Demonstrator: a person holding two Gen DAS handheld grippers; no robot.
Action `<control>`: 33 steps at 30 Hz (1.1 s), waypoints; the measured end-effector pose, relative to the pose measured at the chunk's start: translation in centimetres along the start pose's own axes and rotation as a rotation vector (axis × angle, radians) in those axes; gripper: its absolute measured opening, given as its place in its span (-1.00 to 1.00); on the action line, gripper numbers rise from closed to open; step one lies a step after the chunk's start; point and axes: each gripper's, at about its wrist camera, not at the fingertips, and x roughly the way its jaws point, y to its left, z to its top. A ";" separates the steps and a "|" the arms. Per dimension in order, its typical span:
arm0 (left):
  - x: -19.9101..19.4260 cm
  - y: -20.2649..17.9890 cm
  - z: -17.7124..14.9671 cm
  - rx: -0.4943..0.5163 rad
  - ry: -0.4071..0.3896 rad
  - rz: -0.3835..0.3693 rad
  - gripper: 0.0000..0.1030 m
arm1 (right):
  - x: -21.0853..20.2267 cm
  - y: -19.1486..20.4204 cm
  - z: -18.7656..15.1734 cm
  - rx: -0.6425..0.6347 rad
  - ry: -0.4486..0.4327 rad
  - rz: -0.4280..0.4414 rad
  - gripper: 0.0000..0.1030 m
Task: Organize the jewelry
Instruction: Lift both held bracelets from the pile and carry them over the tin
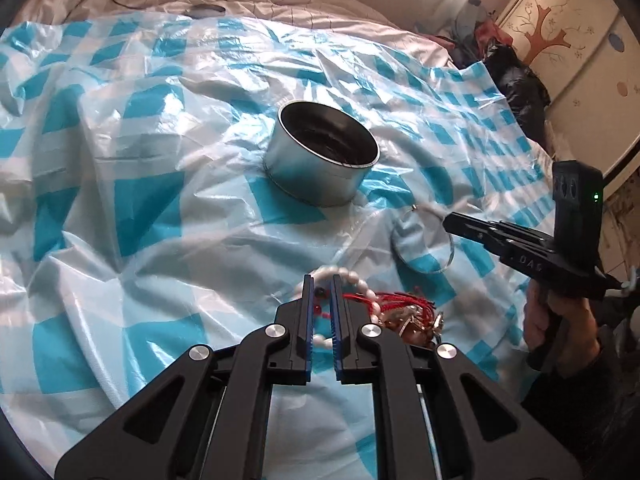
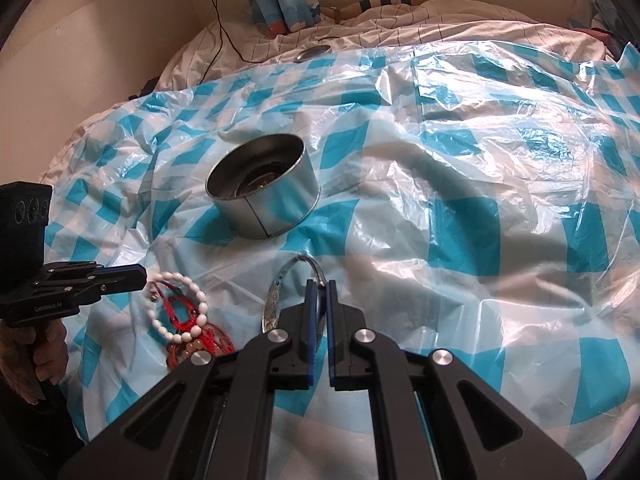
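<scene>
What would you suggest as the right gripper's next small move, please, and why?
Probably lift the silver bangle and carry it toward the open round tin: the right gripper looks shut on its band, and the tin stands just beyond.

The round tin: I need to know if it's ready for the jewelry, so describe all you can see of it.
The round tin is a short, shiny metal cylinder with a vertical side seam, standing upright and lidless on the blue-and-white checked plastic sheet. Its dark interior holds something indistinct at the bottom. Neither tool touches it; only the sheet does.
</scene>
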 end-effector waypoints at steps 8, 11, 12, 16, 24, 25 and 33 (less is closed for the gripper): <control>1.1 0.2 0.0 0.020 0.019 0.084 0.06 | 0.5 0.0 0.0 0.004 0.036 0.007 -0.91; 2.4 -0.1 0.1 0.047 0.033 0.130 0.07 | 1.4 0.1 -0.3 -0.012 0.076 -0.031 -0.82; 2.8 -0.1 0.1 0.047 0.038 0.145 0.07 | 1.8 0.0 -0.4 -0.011 0.085 -0.042 -0.54; 4.3 0.2 0.3 0.025 0.056 0.161 0.07 | 2.8 -0.5 -0.4 -0.006 0.104 -0.070 -0.32; 3.6 -2.4 -0.4 0.161 0.055 0.173 -0.87 | 3.9 0.8 -1.0 -0.107 0.132 -0.127 -0.87; 2.9 -2.4 -0.3 0.148 0.037 0.147 -0.88 | 3.7 0.8 -0.9 -0.099 0.125 -0.112 -0.89; -2.9 0.5 1.0 -0.041 -0.159 -0.137 -0.88 | 1.5 -1.0 0.6 0.060 0.035 0.079 -0.88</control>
